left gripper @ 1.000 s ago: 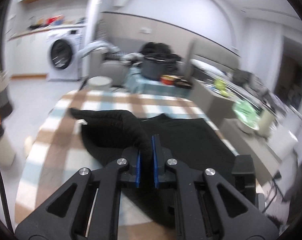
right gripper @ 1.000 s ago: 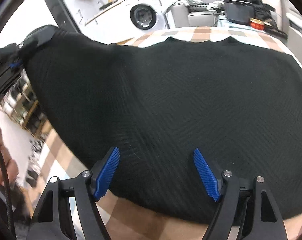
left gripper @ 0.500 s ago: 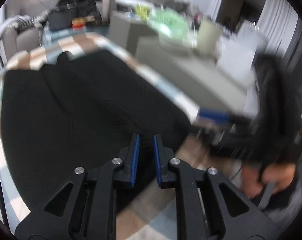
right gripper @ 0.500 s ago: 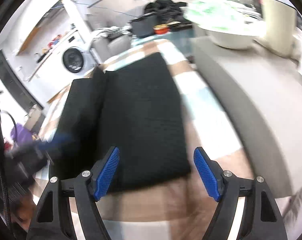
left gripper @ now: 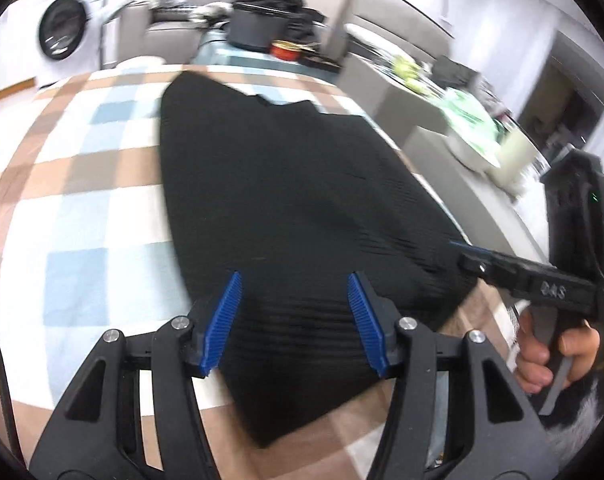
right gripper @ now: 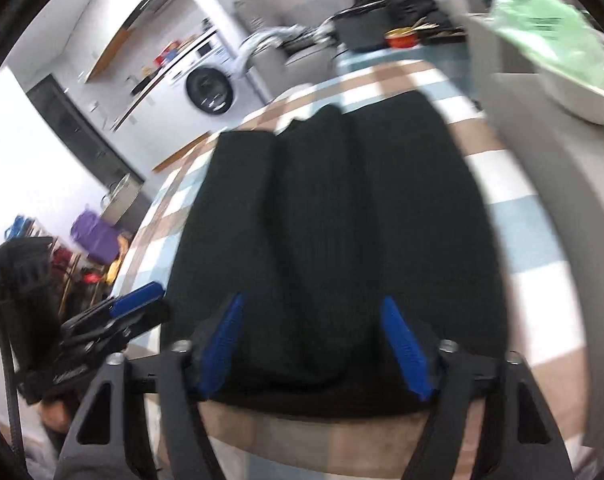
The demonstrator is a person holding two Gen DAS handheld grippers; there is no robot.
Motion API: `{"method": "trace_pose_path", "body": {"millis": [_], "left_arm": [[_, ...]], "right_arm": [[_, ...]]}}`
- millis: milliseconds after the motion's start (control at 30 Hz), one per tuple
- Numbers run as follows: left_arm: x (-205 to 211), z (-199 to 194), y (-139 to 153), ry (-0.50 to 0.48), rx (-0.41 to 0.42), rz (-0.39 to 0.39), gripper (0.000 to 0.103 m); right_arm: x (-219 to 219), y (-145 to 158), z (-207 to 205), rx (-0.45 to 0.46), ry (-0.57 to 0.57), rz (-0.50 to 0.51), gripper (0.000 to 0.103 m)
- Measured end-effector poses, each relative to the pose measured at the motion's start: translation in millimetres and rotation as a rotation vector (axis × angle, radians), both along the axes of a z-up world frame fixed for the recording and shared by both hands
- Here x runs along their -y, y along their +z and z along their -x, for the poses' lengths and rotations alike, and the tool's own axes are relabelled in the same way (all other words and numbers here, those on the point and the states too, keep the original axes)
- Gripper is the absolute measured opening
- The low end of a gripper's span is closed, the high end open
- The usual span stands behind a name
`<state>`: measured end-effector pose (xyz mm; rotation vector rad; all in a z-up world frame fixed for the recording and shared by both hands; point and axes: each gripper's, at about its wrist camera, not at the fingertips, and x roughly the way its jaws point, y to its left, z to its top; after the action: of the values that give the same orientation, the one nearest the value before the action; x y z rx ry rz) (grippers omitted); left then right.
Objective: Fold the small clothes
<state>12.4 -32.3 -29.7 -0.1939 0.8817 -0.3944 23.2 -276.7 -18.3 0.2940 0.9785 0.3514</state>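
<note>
The left gripper (left gripper: 293, 320) let go of the cloth and its jaws have gone from nearly shut to wide. The right gripper (right gripper: 314, 344) has wide jaws too, holding nothing. The black top (left gripper: 302, 200) lies flat on the checked worktop (left gripper: 81, 200), sides folded in. Next, I think, both grab the hem at 6 o'clock and fold it toward 12. The near hem is blurry.

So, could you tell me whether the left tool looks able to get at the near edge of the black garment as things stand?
Probably yes. The left tool is open, right over the near part of the black garment, which lies flat on the checked cloth. Nothing sits between them; the right tool is off to the side.
</note>
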Motion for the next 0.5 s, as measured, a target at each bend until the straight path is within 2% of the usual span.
{"method": "trace_pose_path", "body": {"millis": [133, 167, 200, 233, 267, 300, 333, 433, 500], "left_arm": [[-22.2, -11.7, -9.8, 0.045, -0.023, 0.011, 0.053], [-26.6, -11.0, -10.7, 0.051, -0.023, 0.011, 0.053], [-29.9, -9.2, -10.4, 0.059, -0.019, 0.008, 0.053], [-32.3, -11.3, -10.9, 0.066, -0.016, 0.004, 0.053], [-37.3, -8.5, -10.4, 0.071, -0.013, 0.004, 0.053], [-38.3, -10.0, -11.6, 0.077, -0.012, 0.005, 0.053], [-43.4, -6.6, -10.7, 0.087, -0.01, 0.01, 0.053], [-53.3, -2.4, -7.2, 0.108, -0.006, 0.022, 0.053], [-52.8, -5.6, -8.0, 0.113, -0.004, 0.02, 0.053]], "right_arm": [[-33.1, -12.0, -16.4, -0.009, 0.123, -0.027, 0.06], [-40.7, -18.6, -21.8, -0.027, 0.131, -0.012, 0.06], [-46.7, -29.2, -31.0, -0.063, 0.132, 0.015, 0.055], [-47.6, -36.5, -35.8, -0.089, 0.129, 0.019, 0.043], [-46.4, -35.6, -37.1, -0.074, 0.122, 0.021, 0.038], [-47.9, -33.2, -39.1, -0.076, 0.136, 0.015, 0.013], [-46.7, -27.5, -38.8, -0.072, 0.138, -0.02, 0.009], [-41.3, 13.3, -20.1, 0.09, 0.124, -0.023, 0.008], [-34.9, 27.4, -7.0, 0.123, 0.096, 0.017, 0.008]]}}
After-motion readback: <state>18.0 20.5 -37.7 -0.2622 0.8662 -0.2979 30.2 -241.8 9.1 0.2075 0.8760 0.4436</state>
